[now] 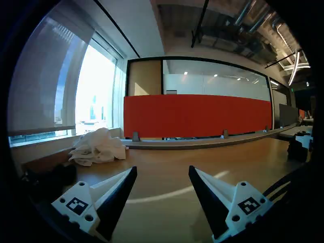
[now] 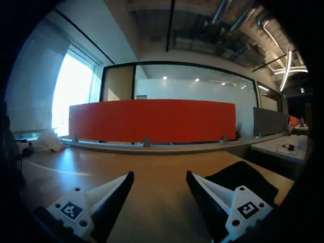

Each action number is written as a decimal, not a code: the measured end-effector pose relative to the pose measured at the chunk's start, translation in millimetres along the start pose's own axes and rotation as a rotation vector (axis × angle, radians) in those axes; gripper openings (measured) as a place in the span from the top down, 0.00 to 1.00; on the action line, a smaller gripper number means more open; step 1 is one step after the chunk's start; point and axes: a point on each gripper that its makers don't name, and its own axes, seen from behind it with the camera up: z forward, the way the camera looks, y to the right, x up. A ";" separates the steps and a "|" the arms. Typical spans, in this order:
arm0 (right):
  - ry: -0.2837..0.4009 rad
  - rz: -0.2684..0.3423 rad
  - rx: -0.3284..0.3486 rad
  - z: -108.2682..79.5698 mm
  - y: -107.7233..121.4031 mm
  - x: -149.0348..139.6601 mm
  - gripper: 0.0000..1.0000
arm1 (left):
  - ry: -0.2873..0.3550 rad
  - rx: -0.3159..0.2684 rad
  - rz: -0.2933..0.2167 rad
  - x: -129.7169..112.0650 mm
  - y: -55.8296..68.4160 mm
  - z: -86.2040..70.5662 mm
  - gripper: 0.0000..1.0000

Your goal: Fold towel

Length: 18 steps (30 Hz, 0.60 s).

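Note:
A crumpled white towel (image 1: 98, 147) lies in a heap on the wooden table (image 1: 170, 170), at the far left near the window. My left gripper (image 1: 162, 174) hovers low over the table, open, its jaws apart with nothing between them; the towel is ahead and to its left. In the right gripper view the same white towel (image 2: 47, 141) is small and far off at the left edge. My right gripper (image 2: 160, 178) is also open and empty above the table (image 2: 154, 170). A dark, flat, folded cloth (image 2: 243, 176) lies just beyond the right gripper's right finger.
A red divider panel (image 1: 198, 115) runs along the table's far edge, with a bright window (image 1: 95, 95) to the left. Dark objects (image 1: 50, 178) sit near the left gripper's left side and another dark object (image 1: 297, 150) at the right. A second desk (image 2: 283, 148) stands to the right.

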 end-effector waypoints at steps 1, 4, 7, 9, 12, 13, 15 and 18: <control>0.000 0.000 0.000 0.0 0.1 0.1 0.00 | 0.000 0.000 0.000 0.4 0.0 0.1 0.06; 0.000 0.000 0.000 0.1 0.1 0.3 0.00 | 0.000 0.000 0.000 1.3 -0.1 0.2 0.06; 0.000 0.000 0.000 0.2 0.0 0.2 0.00 | -0.001 0.000 0.000 2.2 -0.5 0.3 0.06; 0.000 0.000 0.000 0.2 0.0 0.1 0.00 | -0.001 0.000 0.000 2.8 -0.8 0.3 0.06; 0.000 0.000 0.000 0.2 0.2 -0.1 0.00 | -0.001 0.000 -0.001 3.3 -1.0 0.2 0.06; 0.000 0.000 0.000 0.2 0.2 -0.2 0.00 | -0.001 0.000 -0.001 3.3 -1.0 0.2 0.06; 0.000 0.000 0.000 0.2 0.3 -0.2 0.00 | -0.001 0.000 -0.002 3.3 -1.0 0.2 0.06; 0.000 0.000 0.000 0.3 0.2 -0.2 0.00 | -0.002 0.000 -0.002 3.2 -0.9 0.3 0.06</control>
